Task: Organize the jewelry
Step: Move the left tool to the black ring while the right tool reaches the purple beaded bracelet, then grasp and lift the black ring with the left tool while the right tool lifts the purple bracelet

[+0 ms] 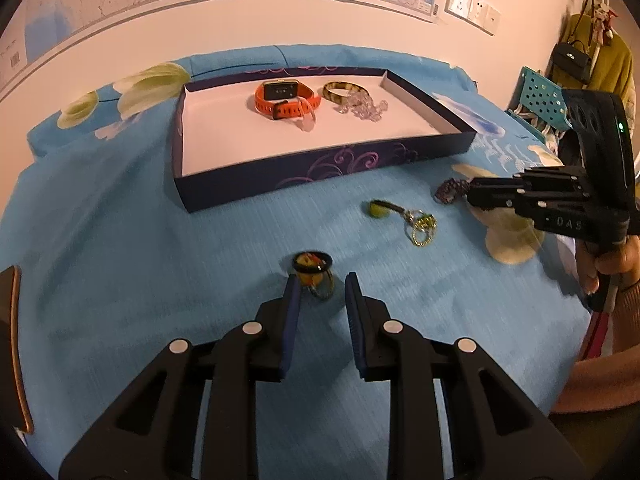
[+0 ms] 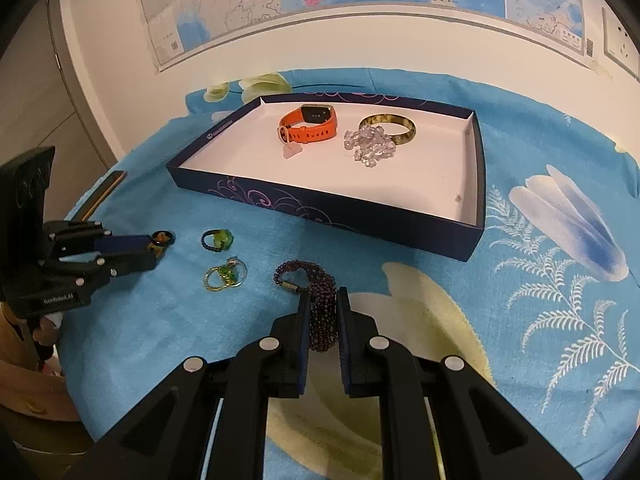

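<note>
My left gripper (image 1: 322,282) is shut on a small ring with an amber stone (image 1: 314,274), low over the blue cloth. The right wrist view shows that ring (image 2: 162,238) at the fingertips of the left gripper (image 2: 154,246). My right gripper (image 2: 323,300) is shut on a purple beaded bracelet (image 2: 320,320), whose clasp end lies on the cloth. A green-stone ring (image 2: 218,239) and a gold and green piece (image 2: 224,276) lie loose between the two grippers. The dark blue box (image 2: 320,208) behind holds an orange watch (image 2: 310,124), a bangle (image 2: 388,128) and a clear crystal bracelet (image 2: 370,146).
A blue floral cloth (image 1: 160,260) covers the round table. A thin dark flat object (image 2: 104,192) lies at its left edge. A person's hand (image 1: 612,264) holds the right gripper's handle. A teal perforated rack (image 1: 536,96) and hanging bags stand off to the right, with a map on the wall.
</note>
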A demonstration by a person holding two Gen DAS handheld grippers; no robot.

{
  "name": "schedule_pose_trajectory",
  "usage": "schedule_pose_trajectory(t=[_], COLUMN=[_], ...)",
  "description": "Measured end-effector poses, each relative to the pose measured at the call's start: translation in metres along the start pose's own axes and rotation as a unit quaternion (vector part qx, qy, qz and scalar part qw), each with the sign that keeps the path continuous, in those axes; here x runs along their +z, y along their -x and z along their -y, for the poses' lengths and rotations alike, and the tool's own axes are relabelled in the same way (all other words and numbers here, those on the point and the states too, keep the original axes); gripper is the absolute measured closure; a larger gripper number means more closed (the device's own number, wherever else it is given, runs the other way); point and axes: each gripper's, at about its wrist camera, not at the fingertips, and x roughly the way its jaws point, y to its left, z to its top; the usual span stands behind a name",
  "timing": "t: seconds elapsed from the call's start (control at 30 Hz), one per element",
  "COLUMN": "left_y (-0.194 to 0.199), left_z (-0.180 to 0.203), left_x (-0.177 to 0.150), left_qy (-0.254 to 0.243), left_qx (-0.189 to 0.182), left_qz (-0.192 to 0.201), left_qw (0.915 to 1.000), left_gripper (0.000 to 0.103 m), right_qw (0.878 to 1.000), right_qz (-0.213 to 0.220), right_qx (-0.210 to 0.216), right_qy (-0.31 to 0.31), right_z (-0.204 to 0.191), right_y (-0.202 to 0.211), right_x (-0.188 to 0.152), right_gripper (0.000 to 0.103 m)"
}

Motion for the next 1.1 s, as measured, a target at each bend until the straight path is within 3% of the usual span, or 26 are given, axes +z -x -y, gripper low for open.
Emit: schedule_pose_trajectory(t=[0.13, 0.27, 0.4, 0.47, 0.6, 0.8, 0.97, 1.07, 1.1], left_y=[0.002, -0.001, -0.007, -0.008, -0.003, 0.014, 0.013, 0.009, 0.007], left_z=[-0.001, -0.003, -0.002, -0.001, 0.002, 0.021, 0.024, 0.026, 0.026], left_x=[-0.002, 0.002, 0.007, 0.009, 0.01, 0.007, 0.006, 0.003, 0.002], left_qy=[0.003, 0.011, 0.009, 0.009, 0.004, -0.05, -0.054, -0.053, -0.053], left_qx=[-0.007, 0.002, 0.009, 0.012, 0.016, 0.005, 0.002, -0.007, -0.01], left_qz=[0.001, 0.005, 0.001, -0.002, 0.005, 0.011, 0.01, 0.005, 0.002], left_qw=[1.0, 0.9999, 0.9999, 0.9999, 0.9999, 0.9987, 0.9985, 0.9986, 0.9985], left_gripper=[0.079, 0.071, 0.072, 0.081, 0.082, 0.081, 0.081, 0.076, 0.065], right_qw=[1.0, 1.0, 1.0, 1.0, 1.0, 1.0, 1.0, 1.0, 1.0], right_qz=[0.005, 0.002, 0.002, 0.003, 0.002, 0.001, 0.001, 0.0, -0.001], right_qx=[0.011, 0.014, 0.016, 0.017, 0.017, 0.021, 0.021, 0.022, 0.021], right_qy=[-0.003, -0.006, -0.011, -0.014, -0.015, -0.015, -0.014, -0.012, -0.011], right_z=[-0.001, -0.001, 0.0, 0.001, 0.002, 0.002, 0.001, 0.0, 0.0], right_y=[0.003, 0.002, 0.001, 0.002, 0.001, 0.0, -0.001, 0.0, 0.0], right_x=[0.001, 0.001, 0.0, 0.0, -0.001, -0.001, -0.001, -0.003, -0.003], right_gripper=[0.092, 0.092, 0.092, 0.092, 0.092, 0.092, 0.091, 0.088, 0.08])
